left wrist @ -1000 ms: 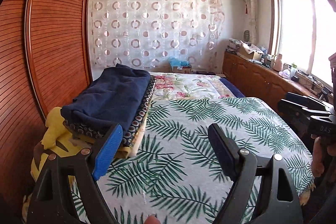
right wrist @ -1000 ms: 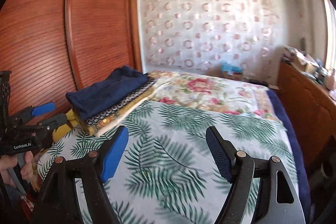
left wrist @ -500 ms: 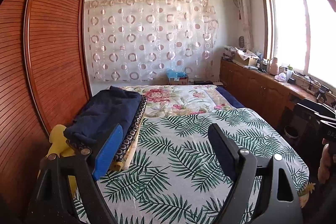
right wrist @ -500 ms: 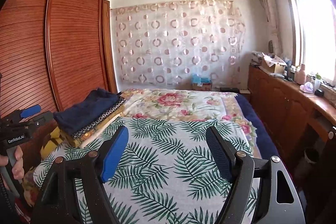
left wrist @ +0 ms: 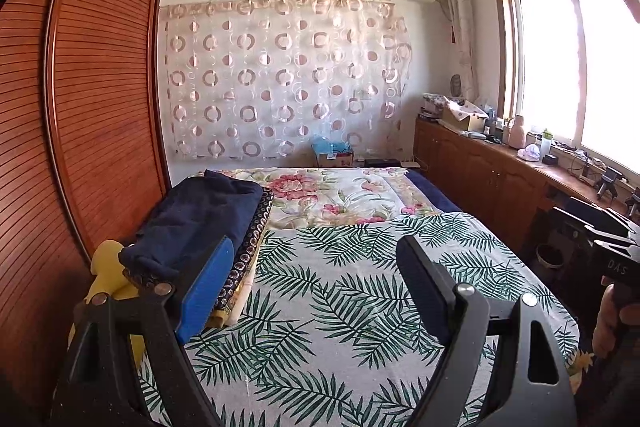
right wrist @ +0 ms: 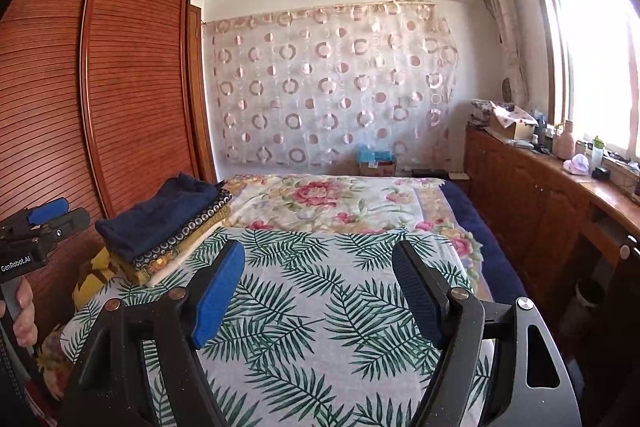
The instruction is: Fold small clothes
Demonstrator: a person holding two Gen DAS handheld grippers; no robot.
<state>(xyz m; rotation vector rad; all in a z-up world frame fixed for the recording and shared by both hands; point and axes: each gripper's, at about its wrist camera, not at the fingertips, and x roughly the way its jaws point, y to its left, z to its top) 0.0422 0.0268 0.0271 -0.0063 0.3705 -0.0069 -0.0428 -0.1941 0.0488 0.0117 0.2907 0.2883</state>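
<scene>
Two grippers, left gripper (left wrist: 316,283) and right gripper (right wrist: 318,287), both spread wide and holding nothing above the bed (left wrist: 360,291). One stack of folded clothes (left wrist: 200,223), navy on top, sits ahead-left of both.

Right gripper (right wrist: 318,287) raised above palm-leaf sheet (right wrist: 304,311), jaws spread wide, nothing between them; stack of folded clothes (right wrist: 160,231) on the bed's left edge, dark navy piece on top, beside slatted wooden wardrobe (right wrist: 120,87); left gripper (right wrist: 36,231) at far left, held by a hand (right wrist: 22,311); floral quilt (right wrist: 332,199) beyond.
</scene>
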